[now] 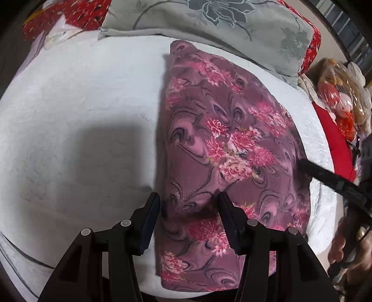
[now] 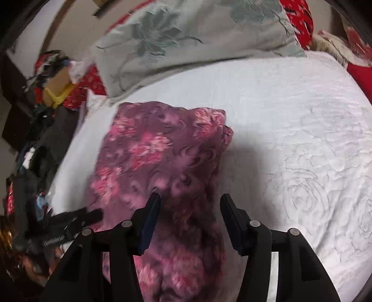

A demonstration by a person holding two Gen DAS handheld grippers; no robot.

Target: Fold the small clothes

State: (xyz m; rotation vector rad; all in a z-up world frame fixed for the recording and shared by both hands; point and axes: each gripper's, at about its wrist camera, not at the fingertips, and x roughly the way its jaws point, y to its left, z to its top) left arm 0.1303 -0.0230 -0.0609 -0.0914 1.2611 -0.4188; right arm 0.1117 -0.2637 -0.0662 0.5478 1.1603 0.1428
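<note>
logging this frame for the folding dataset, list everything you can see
garment: 1, purple with pink flowers, folded, lying on the bedspread
bedspread: 1, white, quilted, covers the bed
pillow: 1, grey-green with a dark flower print, at the far edge of the bed
red patterned fabric: red with pale flecks, behind the pillow; count unclear
clutter pile: mixed dark, red and yellow, beside the bed; too blurred to count
left gripper: 1, black, fingers apart over the garment's near part
right gripper: 1, black, fingers apart over the garment
hand: 1, holding the right gripper
</note>
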